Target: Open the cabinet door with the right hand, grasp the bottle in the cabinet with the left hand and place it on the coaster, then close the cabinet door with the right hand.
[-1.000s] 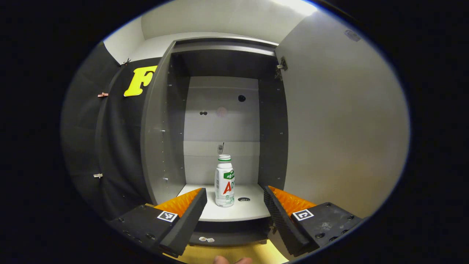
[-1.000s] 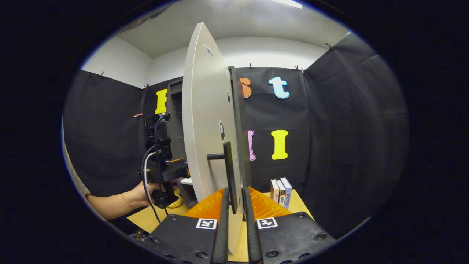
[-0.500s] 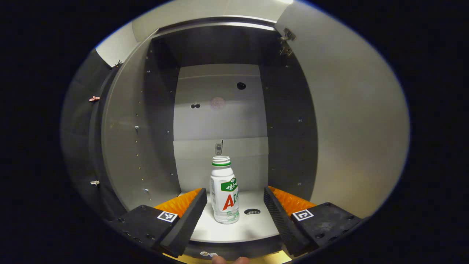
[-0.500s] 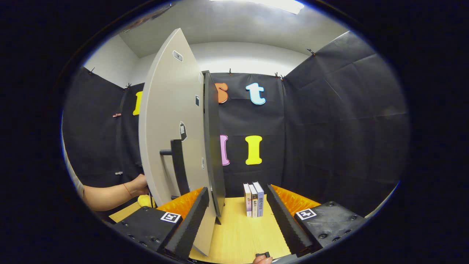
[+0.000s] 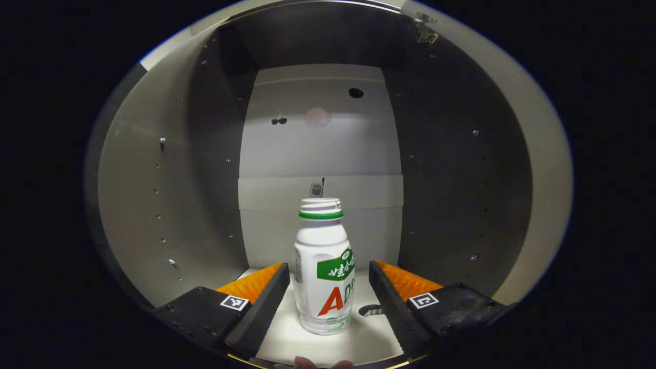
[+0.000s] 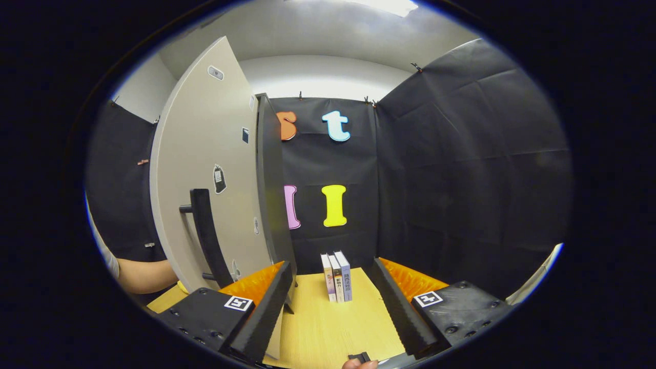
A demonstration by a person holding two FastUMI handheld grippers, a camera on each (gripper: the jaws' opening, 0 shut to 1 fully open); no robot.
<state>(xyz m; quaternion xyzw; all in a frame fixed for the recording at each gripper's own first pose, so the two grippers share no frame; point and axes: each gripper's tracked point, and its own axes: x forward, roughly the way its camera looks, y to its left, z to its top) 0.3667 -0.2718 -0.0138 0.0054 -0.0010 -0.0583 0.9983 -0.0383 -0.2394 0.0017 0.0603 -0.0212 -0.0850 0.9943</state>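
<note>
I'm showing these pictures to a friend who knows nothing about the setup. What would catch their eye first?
In the left gripper view, the white bottle stands upright on the cabinet floor, between the open fingers of the left gripper, untouched. In the right gripper view, the open cabinet door with its dark handle fills the left side. A few upright books stand on the yellow table beyond the open right gripper.

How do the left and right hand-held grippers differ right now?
The left hand-held gripper reaches into the cabinet, while the right hand-held gripper sits outside over the table. The left one has the upright bottle between its open fingers, not yet clamped; the right one has only three books ahead, beside the open door. Both are open.
</note>
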